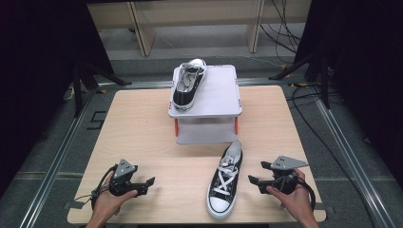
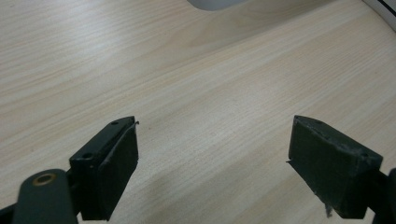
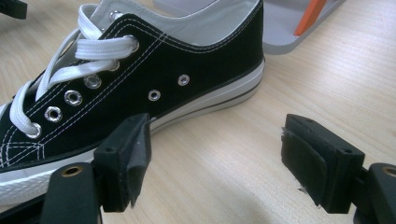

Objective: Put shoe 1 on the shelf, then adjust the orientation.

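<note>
Nearest the front edge of the pale wood-grain surface, two hands hold a tool each. The left hand comes in at the front-left corner, holding the left tool low over the wood with its jaws pointing toward the middle of the surface. In the left gripper view its two black jaws stand wide apart with bare wood grain between them and nothing held. The right hand comes in near the front-right corner, holding the right tool, which carries a grey three-cornered plate on top and points leftward. Its jaws are also spread wide and hold nothing; in the right gripper view the left-hand jaw sits just beside the sidewall of a shoe, whether touching it I cannot tell.

Between the two tools, closer to the right one, a black canvas low-top sneaker with white laces and a white rubber toe cap lies on the surface, toe toward the front edge, heel just beside the base of the stand behind it.

Past the middle, toward the far edge, stands a light grey two-tier plastic stand with orange posts. On the left part of its upper shelf rests a second black and white sneaker, heel toward the near side and toe overhanging the far edge.
</note>
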The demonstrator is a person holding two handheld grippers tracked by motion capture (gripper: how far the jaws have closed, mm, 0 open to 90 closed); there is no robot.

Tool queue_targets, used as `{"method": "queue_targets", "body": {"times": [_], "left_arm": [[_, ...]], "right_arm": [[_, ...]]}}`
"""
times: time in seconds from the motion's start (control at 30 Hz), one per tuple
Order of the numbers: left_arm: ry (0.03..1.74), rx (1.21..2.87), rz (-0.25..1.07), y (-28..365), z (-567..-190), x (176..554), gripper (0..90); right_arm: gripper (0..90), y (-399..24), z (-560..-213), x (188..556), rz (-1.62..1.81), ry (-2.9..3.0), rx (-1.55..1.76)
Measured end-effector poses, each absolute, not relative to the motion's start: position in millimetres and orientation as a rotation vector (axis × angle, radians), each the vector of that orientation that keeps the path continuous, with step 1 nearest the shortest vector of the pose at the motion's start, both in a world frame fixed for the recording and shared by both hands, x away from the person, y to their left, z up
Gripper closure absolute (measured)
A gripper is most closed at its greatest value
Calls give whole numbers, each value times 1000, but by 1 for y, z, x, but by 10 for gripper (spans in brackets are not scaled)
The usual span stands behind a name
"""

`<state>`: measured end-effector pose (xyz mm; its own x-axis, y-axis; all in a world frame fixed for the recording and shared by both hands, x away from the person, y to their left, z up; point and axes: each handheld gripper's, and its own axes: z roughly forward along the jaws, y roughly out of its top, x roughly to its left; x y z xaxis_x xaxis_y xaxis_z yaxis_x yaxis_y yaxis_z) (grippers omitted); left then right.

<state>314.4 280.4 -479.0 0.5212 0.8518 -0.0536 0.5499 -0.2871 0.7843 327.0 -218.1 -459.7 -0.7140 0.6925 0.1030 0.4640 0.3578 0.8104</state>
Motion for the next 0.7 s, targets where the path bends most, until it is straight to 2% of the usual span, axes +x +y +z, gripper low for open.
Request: {"method": "queue_targets", "body": {"times": [0.17,0.5,0.7], "left_arm": [[1121,2004,530,279,-479,314,157],[1129,1983,495,284,-479,314,150],[1126,2025,511,283,-480,315,149]], "right_arm": [[255,-219,-459,327,1318,2379,1033],[258,-221,-450,327,1345,2312,999],[320,-212,-429,328,1411,2312,827]]}}
